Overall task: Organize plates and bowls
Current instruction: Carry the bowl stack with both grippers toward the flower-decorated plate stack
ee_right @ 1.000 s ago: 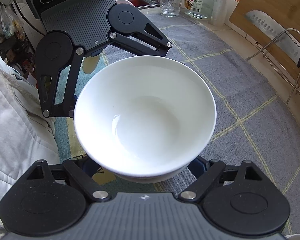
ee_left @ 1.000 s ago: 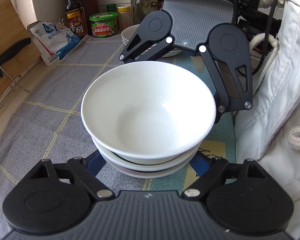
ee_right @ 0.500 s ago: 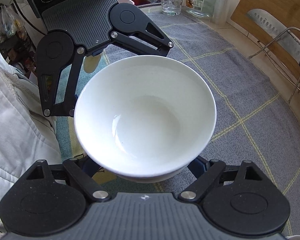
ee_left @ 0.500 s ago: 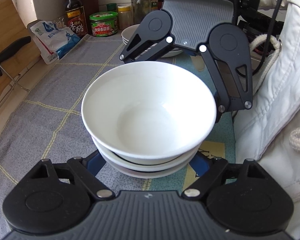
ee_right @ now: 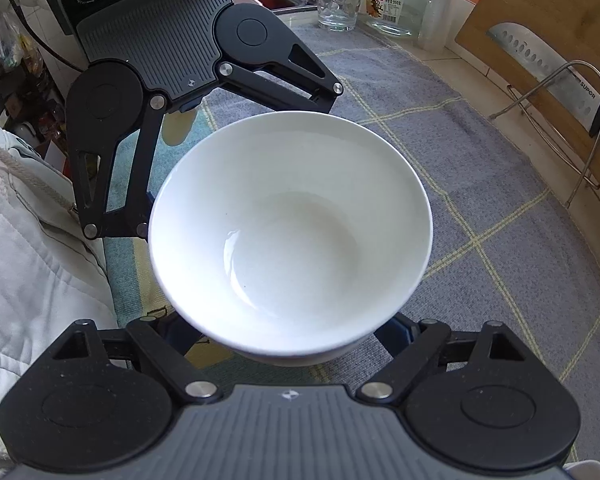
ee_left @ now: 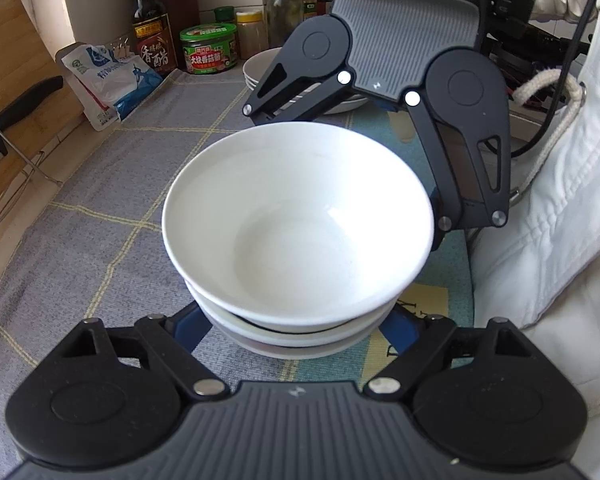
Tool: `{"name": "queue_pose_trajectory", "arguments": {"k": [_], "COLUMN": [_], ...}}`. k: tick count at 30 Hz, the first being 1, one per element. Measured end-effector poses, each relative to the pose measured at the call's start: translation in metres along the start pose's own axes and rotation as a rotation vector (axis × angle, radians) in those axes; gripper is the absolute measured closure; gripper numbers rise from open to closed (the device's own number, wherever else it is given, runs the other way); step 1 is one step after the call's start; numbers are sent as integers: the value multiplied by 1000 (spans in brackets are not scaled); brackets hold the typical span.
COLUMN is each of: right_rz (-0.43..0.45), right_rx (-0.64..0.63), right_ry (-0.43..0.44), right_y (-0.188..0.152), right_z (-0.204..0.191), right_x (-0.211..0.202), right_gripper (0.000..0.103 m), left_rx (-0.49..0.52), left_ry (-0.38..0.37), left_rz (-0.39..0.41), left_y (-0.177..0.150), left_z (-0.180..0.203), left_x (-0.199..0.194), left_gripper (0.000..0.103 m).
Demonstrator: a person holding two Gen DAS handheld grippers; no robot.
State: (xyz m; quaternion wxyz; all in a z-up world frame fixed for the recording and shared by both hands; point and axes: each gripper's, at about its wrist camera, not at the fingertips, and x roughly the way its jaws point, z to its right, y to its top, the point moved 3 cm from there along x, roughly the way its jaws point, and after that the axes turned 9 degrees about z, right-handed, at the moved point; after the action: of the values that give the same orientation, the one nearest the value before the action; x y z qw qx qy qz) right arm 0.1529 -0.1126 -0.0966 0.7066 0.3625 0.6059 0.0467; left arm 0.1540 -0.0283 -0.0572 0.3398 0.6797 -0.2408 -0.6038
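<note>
No change in the last sec: bowl stack sits put, just in front of the plate pile.
Left gripper & right gripper straddle the stack from opposite sides, jaws approx half-spread. The rim hides the pads, so can't tell if they grip. Lift prob. pending.

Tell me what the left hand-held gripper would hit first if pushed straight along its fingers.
Probably the stack of bowls: it sits between the left hand-held gripper's fingers, filling the view ahead. The right hand-held gripper lies beyond it. Depth is unclear.
</note>
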Motion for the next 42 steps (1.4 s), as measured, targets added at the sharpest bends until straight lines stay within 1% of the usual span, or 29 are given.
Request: {"name": "queue_pose_trajectory", "arguments": {"k": [10, 16, 22, 28, 33, 38, 42], "right_rz": [5, 14, 26, 32, 31, 4, -11], "right_rx": [3, -3, -9, -8, 0, 26, 71], "right_ry": [5, -3, -16, -48, -103, -169, -196], "right_y": [0, -2, -14, -35, -58, -90, -117], "right_z": [5, 17, 35, 60, 82, 104, 122], "right_x": [-14, -32, -57, -88, -122, -150, -163], "right_gripper": [11, 11, 11, 11, 11, 11, 11], "left_rx": [-14, -6, 5, 28, 71, 118, 130], "left_ry": [-5, 4, 12, 11, -1, -29, -63], "left_rz": [2, 12, 23, 42, 76, 107, 112], "left_y": [15, 35, 61, 94, 130, 163, 179], "left_z": [1, 0, 1, 2, 4, 9, 11], "left_x": [-1, 4, 20, 48, 77, 116, 147], "left_gripper": [15, 15, 15, 15, 15, 15, 15]}}
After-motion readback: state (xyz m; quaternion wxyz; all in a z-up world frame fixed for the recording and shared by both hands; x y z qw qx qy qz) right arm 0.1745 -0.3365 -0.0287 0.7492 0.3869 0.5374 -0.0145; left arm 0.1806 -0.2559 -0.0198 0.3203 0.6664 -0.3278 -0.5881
